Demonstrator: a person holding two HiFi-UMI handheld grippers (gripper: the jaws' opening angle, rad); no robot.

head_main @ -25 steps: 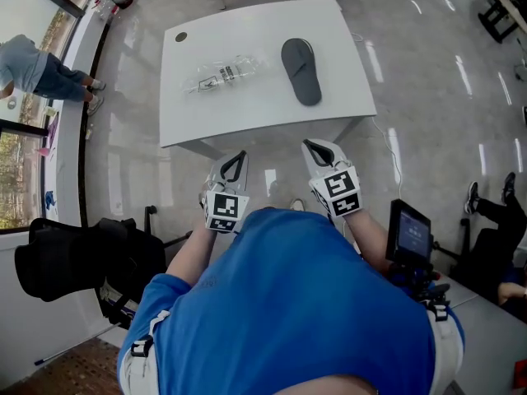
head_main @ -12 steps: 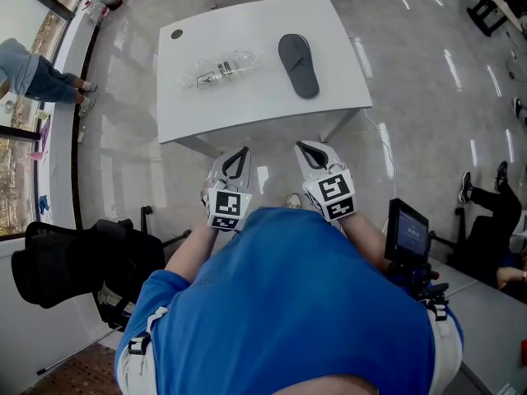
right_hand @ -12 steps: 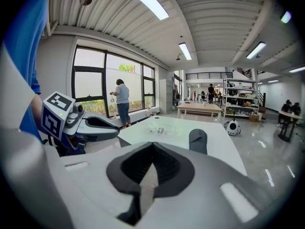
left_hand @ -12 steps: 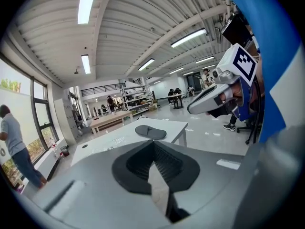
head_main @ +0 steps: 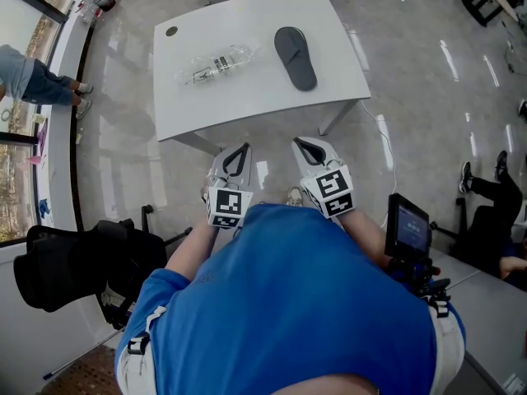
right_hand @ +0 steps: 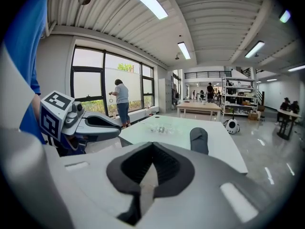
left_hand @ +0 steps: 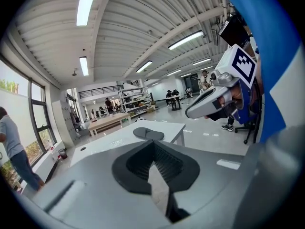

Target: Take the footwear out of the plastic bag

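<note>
Glossy grey floor point(head_main: 428, 97) runs through a large workshop hall with strip lights overhead and tall windows along one side. Straight ahead of both grippers, and apart from them, stands a white rectangular table point(head_main: 247, 97) with a small dark round hole point(head_main: 171, 31) near its far left corner.

On the tabletop, ahead of the right gripper point(head_main: 301, 145), lies a single dark grey flip-flop point(head_main: 296, 57). It rests flat with its strap side up and its length pointing away from the grippers. It lies out on the bare tabletop, outside the bag.

Ahead of the left gripper point(head_main: 238, 151), and left of the flip-flop with a gap between them, lies a clear plastic bag point(head_main: 212, 62), crumpled and slack. It carries a white label point(head_main: 200, 76) with dark print, too small to read.

Both grippers are held side by side in front of the person's blue shirt point(head_main: 288, 303), short of the table's near edge. Each has its jaws closed together with nothing between them. Their marker cubes show only black-and-white square patterns, no legible words.
</note>
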